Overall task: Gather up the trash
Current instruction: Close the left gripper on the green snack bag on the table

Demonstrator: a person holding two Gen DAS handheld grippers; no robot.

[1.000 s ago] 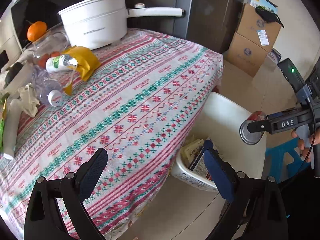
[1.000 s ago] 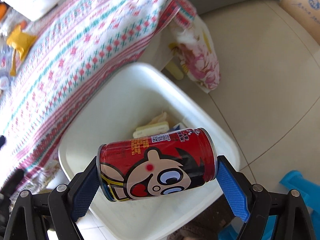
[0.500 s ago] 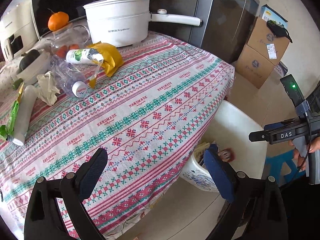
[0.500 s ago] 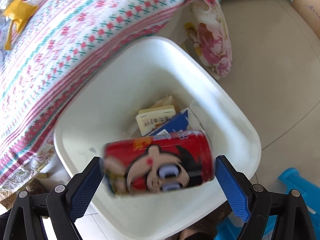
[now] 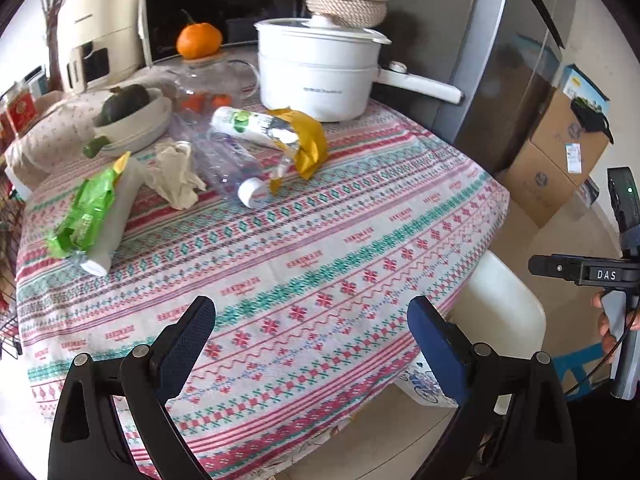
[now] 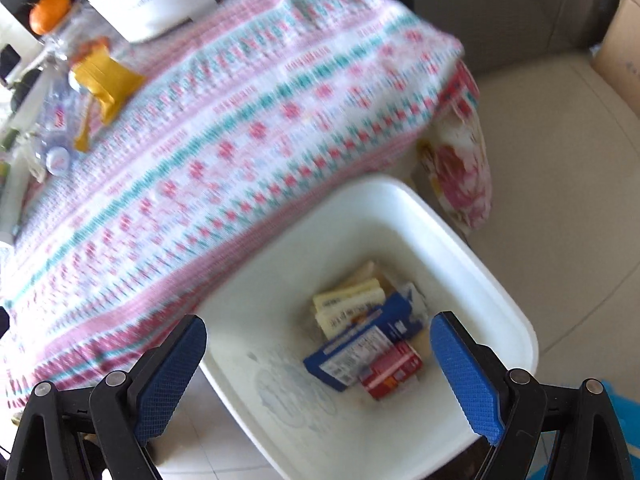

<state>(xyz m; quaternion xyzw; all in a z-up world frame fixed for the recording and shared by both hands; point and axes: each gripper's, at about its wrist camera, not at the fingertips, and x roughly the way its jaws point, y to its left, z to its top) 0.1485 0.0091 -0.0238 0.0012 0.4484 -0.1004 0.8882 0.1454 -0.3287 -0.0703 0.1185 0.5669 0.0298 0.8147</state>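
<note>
While the right gripper [image 6: 318, 364] hangs wide open and empty over the bin [image 6: 496, 280], a red can [image 6: 392, 370], blurry but probably that, lies inside. Left gripper [image 5: 310, 332] is spread too; next grab looks like the bottle [image 5: 224, 164], upper left.

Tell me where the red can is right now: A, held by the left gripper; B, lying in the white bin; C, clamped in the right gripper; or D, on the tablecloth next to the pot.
B: the red can lies at the bottom of the white bin beside a blue carton, while the right gripper stands open and empty above it.
</note>
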